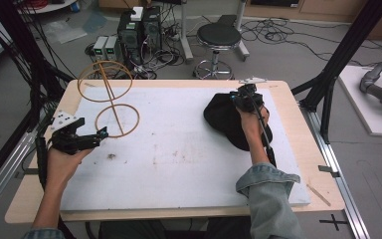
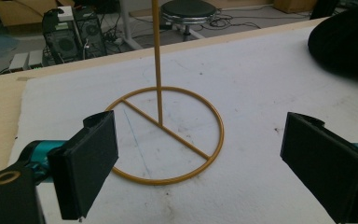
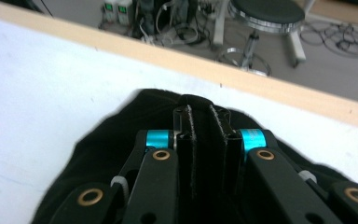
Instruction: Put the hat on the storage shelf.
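Note:
A black cap (image 1: 223, 119) lies on the right part of the white board. My right gripper (image 1: 242, 94) sits over the cap's far edge; in the right gripper view its jaws (image 3: 205, 116) stand almost together with a fold of the cap's black cloth (image 3: 107, 154) pinched between them. A yellow wire stand (image 1: 110, 99), a ring base and a tilted ring on top of a thin pole, stands at the far left. My left gripper (image 1: 99, 135) rests just in front of the base ring, open (image 2: 200, 158), with the pole (image 2: 157, 60) beyond and nothing between its pads.
The white board (image 1: 179, 169) covers most of the wooden table (image 1: 30, 199). Behind the table are a black stool (image 1: 219, 37), computer towers (image 1: 139, 30) and loose cables. Black frame posts (image 1: 343, 55) flank the table on both sides.

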